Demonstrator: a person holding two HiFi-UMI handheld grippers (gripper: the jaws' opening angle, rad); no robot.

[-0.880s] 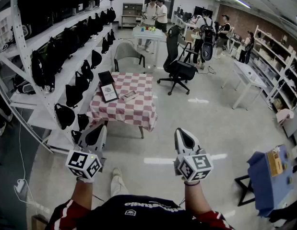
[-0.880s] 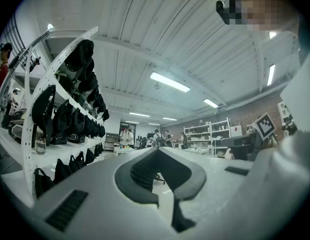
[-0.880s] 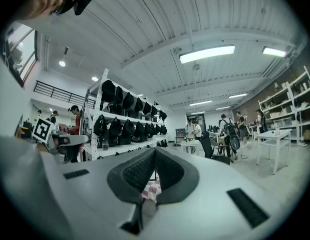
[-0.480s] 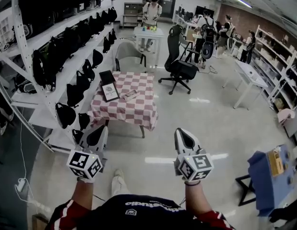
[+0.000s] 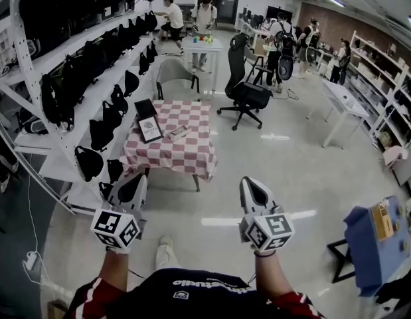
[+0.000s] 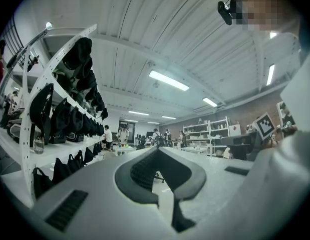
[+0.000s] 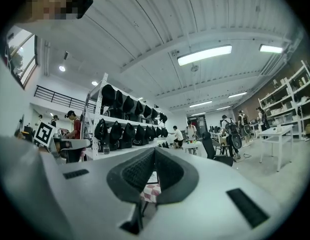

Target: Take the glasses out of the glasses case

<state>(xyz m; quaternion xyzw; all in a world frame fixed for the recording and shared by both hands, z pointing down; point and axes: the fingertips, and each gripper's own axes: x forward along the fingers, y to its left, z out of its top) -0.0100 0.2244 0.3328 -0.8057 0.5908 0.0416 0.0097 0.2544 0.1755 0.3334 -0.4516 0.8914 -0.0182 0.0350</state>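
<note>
Head view shows barely any change from a second ago: my left gripper [image 5: 133, 183] and right gripper [image 5: 253, 188] still hang clenched and empty, well short of the tabletop [image 5: 185, 153], where the case [image 5: 177, 133] lies near the middle, so I judge the approach hardly begun.

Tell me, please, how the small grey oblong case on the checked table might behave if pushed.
The small grey oblong case lies flat and low, so it probably slides rather than tips. The red-and-white checked tablecloth beneath hangs loose, so it may bunch.
</note>
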